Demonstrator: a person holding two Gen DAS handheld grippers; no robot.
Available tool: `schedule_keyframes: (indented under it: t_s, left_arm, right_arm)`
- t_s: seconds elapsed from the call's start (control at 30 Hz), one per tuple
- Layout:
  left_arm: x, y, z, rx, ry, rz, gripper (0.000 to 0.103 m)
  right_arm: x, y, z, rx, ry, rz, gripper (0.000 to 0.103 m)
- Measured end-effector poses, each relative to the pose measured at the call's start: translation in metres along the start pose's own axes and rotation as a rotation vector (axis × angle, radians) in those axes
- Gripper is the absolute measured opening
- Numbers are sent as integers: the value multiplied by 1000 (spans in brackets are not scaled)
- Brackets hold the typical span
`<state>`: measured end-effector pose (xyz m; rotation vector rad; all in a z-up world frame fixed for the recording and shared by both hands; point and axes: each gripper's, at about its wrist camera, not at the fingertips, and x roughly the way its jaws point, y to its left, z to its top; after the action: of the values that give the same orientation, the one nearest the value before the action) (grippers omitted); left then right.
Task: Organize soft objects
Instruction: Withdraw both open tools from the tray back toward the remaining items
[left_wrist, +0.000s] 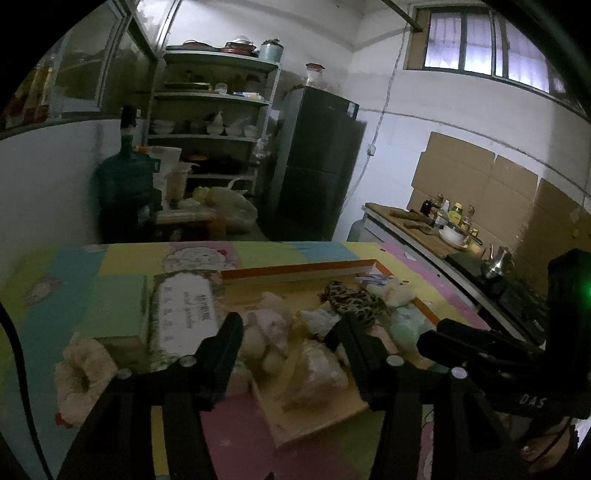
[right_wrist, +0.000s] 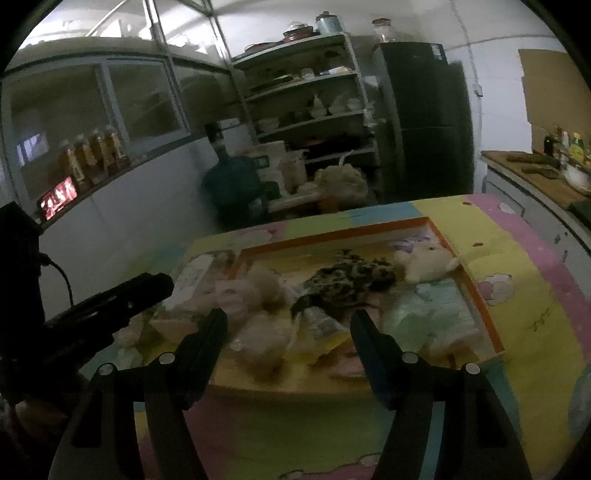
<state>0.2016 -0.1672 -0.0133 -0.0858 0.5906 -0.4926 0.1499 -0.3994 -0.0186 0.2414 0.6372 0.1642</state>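
Two tools hover with jaws apart and empty: left tool (left_wrist: 288, 332), right tool (right_wrist: 288, 328). Soft toys (right_wrist: 347, 284) lie in an orange-rimmed tray (right_wrist: 484, 314) on the pastel-covered table (right_wrist: 535, 295); shelves (left_wrist: 214, 96) and a dark fridge (left_wrist: 314, 162) stand behind.

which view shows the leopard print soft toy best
The right wrist view: the leopard print soft toy lies near centre in the orange-edged tray, unblocked. The left wrist view shows it smaller, behind a finger.

Blurred soft toys (right_wrist: 258, 295), kinds unclear
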Motion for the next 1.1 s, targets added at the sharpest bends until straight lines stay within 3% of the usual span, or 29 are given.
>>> schedule_keyframes:
  t_s: [0.07,0.6,1.1]
  left_arm:
    - [-5,3,-1,-4,-9,4,65]
    - [-47,50,-15,-37,-50,63,65]
    - [-97,116,-42,-99,-109,202,65]
  right_arm:
    - [0,7,-1,-2,-2,8,71]
    - [14,74,-11,-57,-3,67,77]
    - [43,133,-26,-84,45,122,77]
